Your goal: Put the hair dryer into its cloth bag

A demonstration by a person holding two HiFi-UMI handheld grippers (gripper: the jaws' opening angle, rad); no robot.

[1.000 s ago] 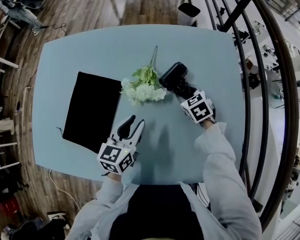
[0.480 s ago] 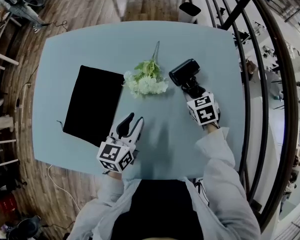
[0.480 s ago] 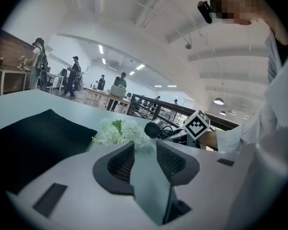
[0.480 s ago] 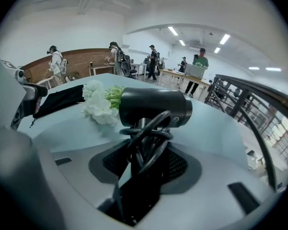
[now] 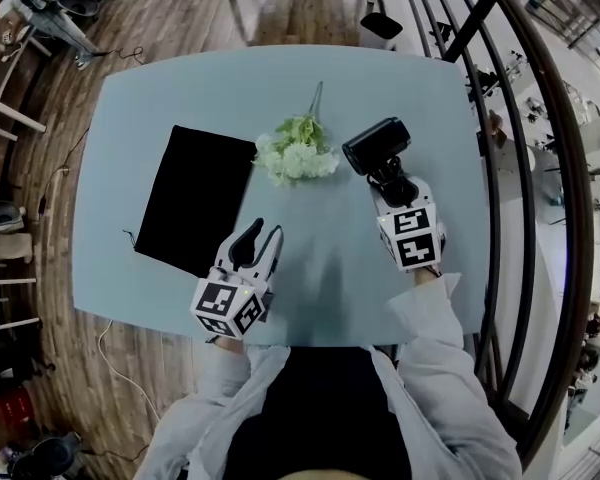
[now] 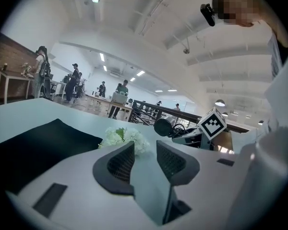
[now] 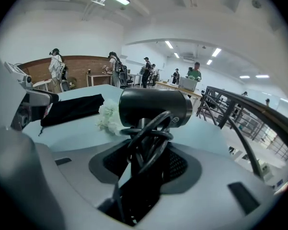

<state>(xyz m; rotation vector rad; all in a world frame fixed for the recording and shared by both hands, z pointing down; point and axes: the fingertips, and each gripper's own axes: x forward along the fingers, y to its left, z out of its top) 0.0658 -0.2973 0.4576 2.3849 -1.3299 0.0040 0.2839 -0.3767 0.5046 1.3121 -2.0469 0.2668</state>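
My right gripper (image 5: 393, 185) is shut on the black hair dryer (image 5: 376, 146) by its handle and coiled cord, and holds it off the table at the right; the barrel (image 7: 155, 107) lies crosswise just beyond the jaws. The black cloth bag (image 5: 195, 197) lies flat on the left half of the pale blue table (image 5: 310, 268), also seen low at the left as the bag (image 6: 33, 150). My left gripper (image 5: 256, 240) hovers near the table's front edge, right of the bag's near corner, open with nothing between its fingers (image 6: 119, 163).
A bunch of white artificial flowers (image 5: 297, 153) lies between the bag and the hair dryer. A dark metal railing (image 5: 510, 198) runs along the table's right side. People stand at tables far behind, and the floor around is wooden.
My right gripper has lifted the hair dryer off the table and drawn it right, away from the flowers. My left gripper has shifted slightly forward.
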